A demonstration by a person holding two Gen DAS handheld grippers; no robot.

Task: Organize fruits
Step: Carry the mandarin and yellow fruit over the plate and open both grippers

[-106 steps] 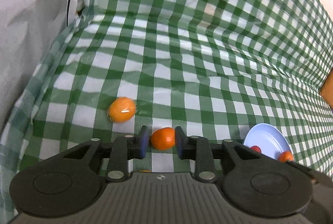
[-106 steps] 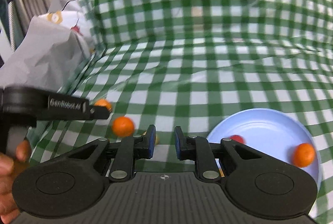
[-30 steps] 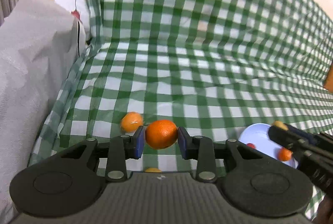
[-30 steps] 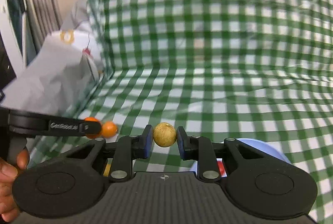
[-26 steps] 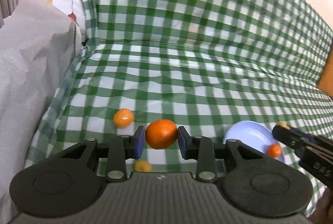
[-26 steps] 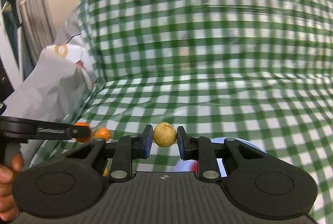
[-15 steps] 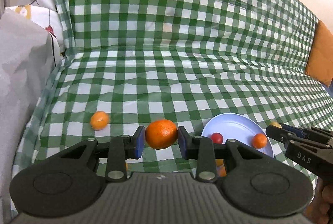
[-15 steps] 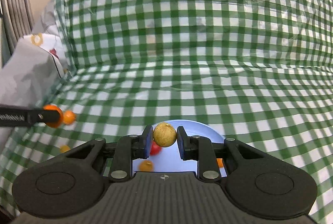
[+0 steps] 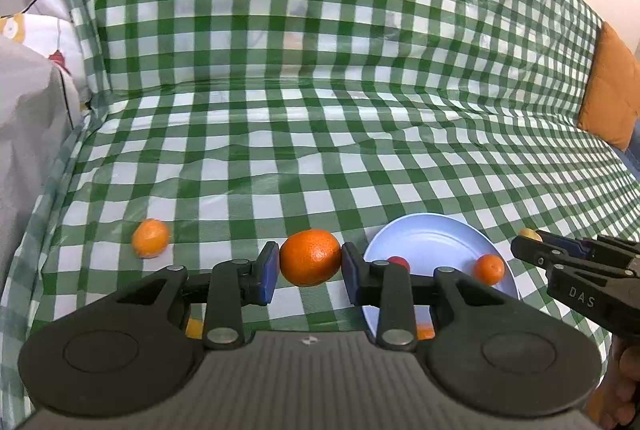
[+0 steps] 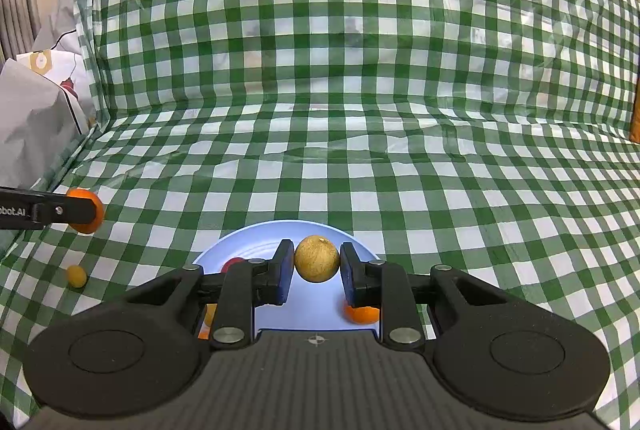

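Left gripper (image 9: 310, 272) has its two blue-padded jaws closed partway on a large orange (image 9: 310, 257), which sits squarely between the pads, lifted above a green-and-white checked cloth (image 9: 320, 134). Right gripper (image 10: 316, 272) is clamped almost fully closed on a small tan-yellow round fruit (image 10: 317, 258), held over the near part of a pale blue plate (image 10: 260, 234). On that plate, seen from the left wrist camera, lie a small red fruit (image 9: 399, 263) and a small orange fruit (image 9: 489, 269), well apart from each other; other orange pieces show under the gripper bodies, too hidden to identify. Off the plate, a loose mandarin (image 9: 151, 238) rests on the cloth to the left of the held orange, and the right wrist camera shows a tiny yellow fruit (image 10: 76, 276) lying on the cloth to the left of the plate. An orange cushion (image 9: 610, 90) sits at the far right edge of the cloth, and grey crumpled fabric (image 9: 28, 134) lies along the left side. Part of a person's hand (image 9: 624, 382) is visible at the lower right, beneath the right gripper's handle.
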